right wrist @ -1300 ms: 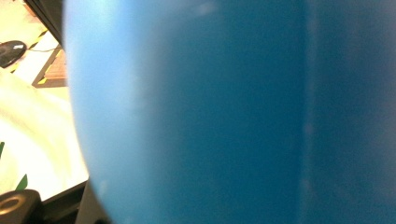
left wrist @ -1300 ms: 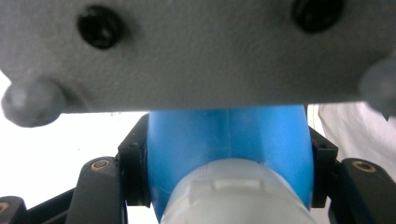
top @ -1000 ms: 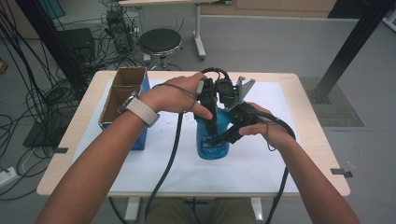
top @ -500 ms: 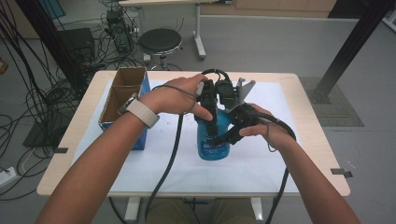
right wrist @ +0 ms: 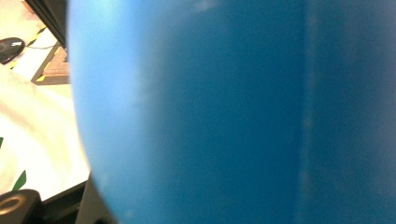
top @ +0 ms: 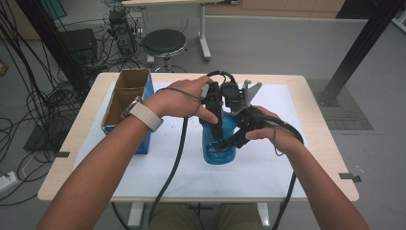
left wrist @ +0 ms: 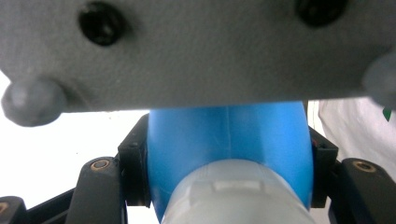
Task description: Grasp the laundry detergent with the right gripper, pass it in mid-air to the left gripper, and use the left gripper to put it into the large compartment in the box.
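A blue plastic bottle [top: 218, 147] stands upright on the white mat [top: 292, 165] at the table's middle. My left gripper [top: 215, 125] comes down on it from above, and its pads [left wrist: 135, 172] press both sides of the blue bottle [left wrist: 229, 135] just below a pale cap [left wrist: 233, 200]. My right gripper [top: 232, 140] reaches in from the right and is shut on the bottle's body. In the right gripper view the bottle [right wrist: 233, 112] sits very close to the lens. The grey plate [left wrist: 196, 51] of the right gripper hangs across the top of the left gripper view.
An open cardboard box with blue sides [top: 127, 103] stands at the mat's left edge. Behind the table are a black stool [top: 164, 43] and a tangle of cables [top: 28, 110] on the floor. A black post [top: 359, 48] rises at the right.
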